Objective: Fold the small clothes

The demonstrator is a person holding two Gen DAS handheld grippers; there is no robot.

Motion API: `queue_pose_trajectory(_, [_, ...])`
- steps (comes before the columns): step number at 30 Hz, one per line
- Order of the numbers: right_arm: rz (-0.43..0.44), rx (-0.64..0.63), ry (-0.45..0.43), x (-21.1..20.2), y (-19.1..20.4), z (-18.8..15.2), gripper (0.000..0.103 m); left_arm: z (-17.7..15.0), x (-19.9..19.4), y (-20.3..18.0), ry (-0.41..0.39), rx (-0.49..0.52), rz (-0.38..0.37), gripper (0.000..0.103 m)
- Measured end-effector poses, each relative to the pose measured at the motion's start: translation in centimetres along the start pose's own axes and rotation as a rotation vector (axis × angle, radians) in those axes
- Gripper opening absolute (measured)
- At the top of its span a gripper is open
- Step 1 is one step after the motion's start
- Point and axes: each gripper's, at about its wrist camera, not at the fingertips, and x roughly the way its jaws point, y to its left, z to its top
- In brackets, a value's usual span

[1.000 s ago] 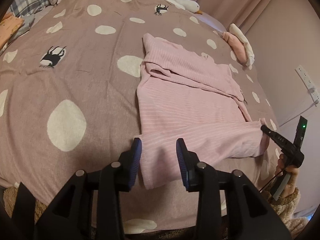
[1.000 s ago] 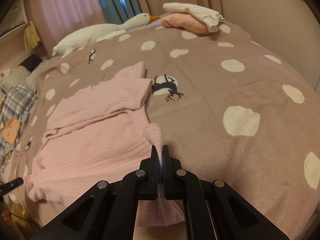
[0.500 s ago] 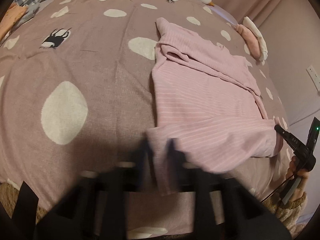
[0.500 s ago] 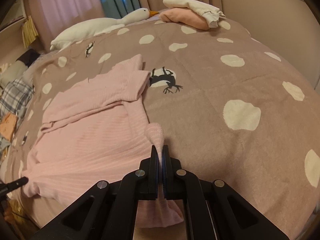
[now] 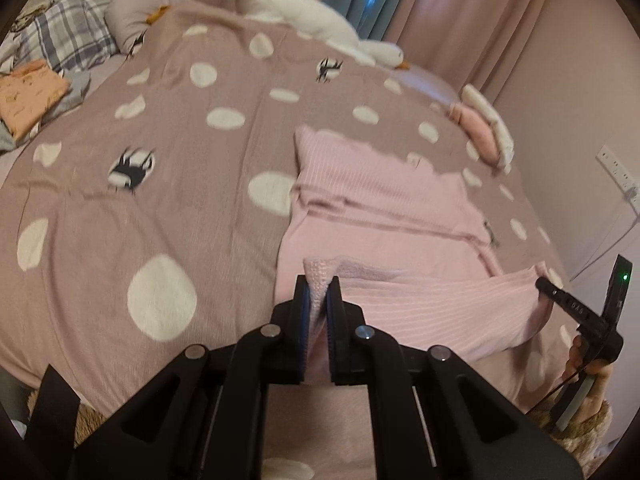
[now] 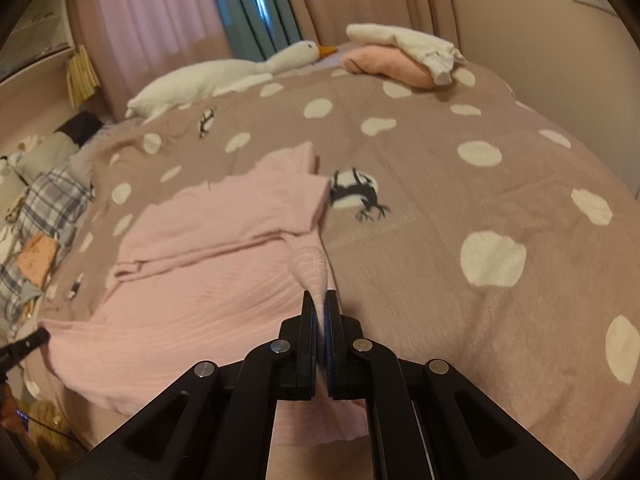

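Note:
A pink ribbed top [image 5: 380,216] [image 6: 208,252] lies on the spotted bedspread with its sleeves folded across the body. My left gripper [image 5: 318,290] is shut on the near left corner of its hem, and a bunch of knit sticks up between the pads. My right gripper [image 6: 319,304] is shut on the near right corner, pinching a cone of fabric. The hem hangs raised between the two grippers, off the bed. In the left wrist view the right gripper [image 5: 546,285] shows at the far right edge, held by a hand in a fuzzy sleeve.
The brown bedspread [image 5: 168,184] [image 6: 460,208] with white spots stretches around the top. A white goose plush [image 5: 316,24] [image 6: 224,76] lies at the back. Folded pink and white clothes [image 6: 404,58] [image 5: 484,128] sit at the far corner. Plaid and orange cloths [image 5: 44,64] lie far left.
My left gripper went from open around the hem corner to shut on it and lifted it. The right gripper rose slightly, still holding its corner.

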Motion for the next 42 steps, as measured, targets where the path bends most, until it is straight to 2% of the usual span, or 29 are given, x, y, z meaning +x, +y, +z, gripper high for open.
queue_pose_trajectory(6, [0.02,-0.002,-0.056,-1.8,0.5,1.8,0.004,2.8,-0.5,-0.8,-0.038,-0.003,-0.026,0.006])
queue_pose_trajectory(13, [0.031,-0.011,-0.125,-3.4,1.1,5.4,0.004,7.0,-1.2,-1.5,-0.113,-0.017,-0.043,0.006])
queue_pose_trajectory(21, [0.026,-0.042,-0.164,-2.1,2.6,9.4,0.004,12.5,0.6,-1.1,-0.163,-0.048,-0.052,0.006])
queue_pose_trajectory(26, [0.026,-0.057,-0.176,0.3,3.4,12.4,0.004,16.0,3.9,-0.9,-0.163,-0.072,-0.039,0.006])
queue_pose_trajectory(33, [0.005,-0.068,-0.136,5.9,3.6,16.0,0.004,19.7,9.4,-0.1,-0.128,-0.099,-0.01,0.006])
queue_pose_trajectory(37, [0.001,-0.065,-0.059,10.9,3.4,17.3,0.004,21.0,13.7,1.0,-0.072,-0.123,0.021,0.006])
queue_pose_trajectory(42, [-0.054,-0.08,0.024,16.5,3.4,17.5,0.004,21.3,18.5,2.2,0.012,-0.141,0.05,0.006])
